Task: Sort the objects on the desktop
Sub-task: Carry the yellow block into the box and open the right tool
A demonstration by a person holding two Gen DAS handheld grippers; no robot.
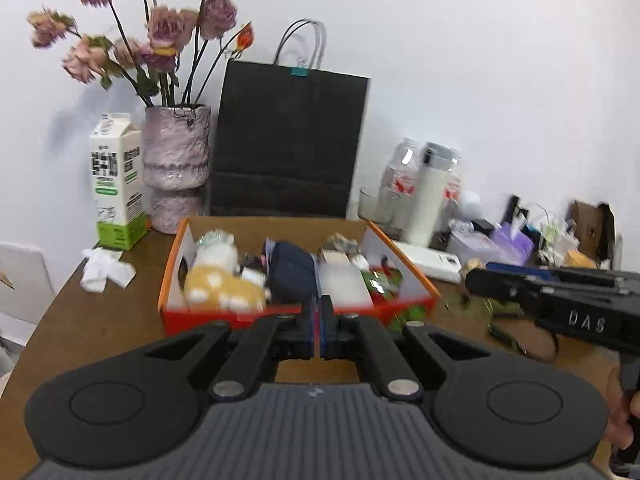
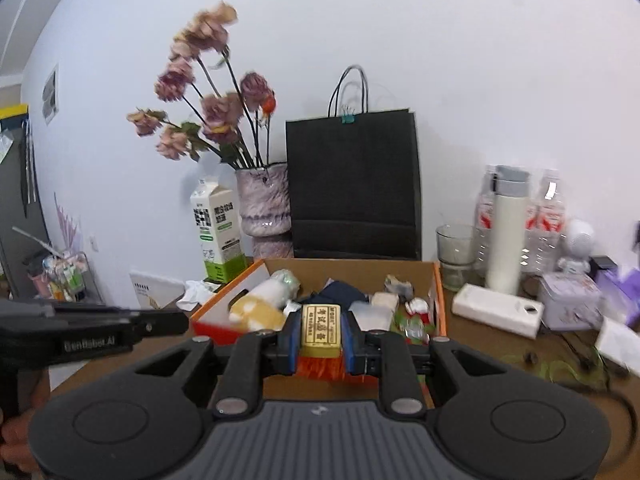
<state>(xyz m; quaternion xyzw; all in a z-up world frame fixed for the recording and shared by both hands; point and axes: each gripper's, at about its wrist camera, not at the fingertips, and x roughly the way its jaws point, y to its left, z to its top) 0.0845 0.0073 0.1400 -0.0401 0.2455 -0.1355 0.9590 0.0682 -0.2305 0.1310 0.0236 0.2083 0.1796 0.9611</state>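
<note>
An orange cardboard box sits mid-table and holds a yellow-and-white plush toy, a dark blue pouch and small packets. My left gripper is shut and empty, just in front of the box's near wall. My right gripper is shut on a gold bar-shaped block with an orange tassel below it, held at the box's near edge. The right gripper also shows in the left wrist view, to the right of the box.
Behind the box stand a milk carton, a vase of pink flowers and a black paper bag. Bottles, a white flask, a glass, a white power bank and cables crowd the right side. Crumpled tissue lies left.
</note>
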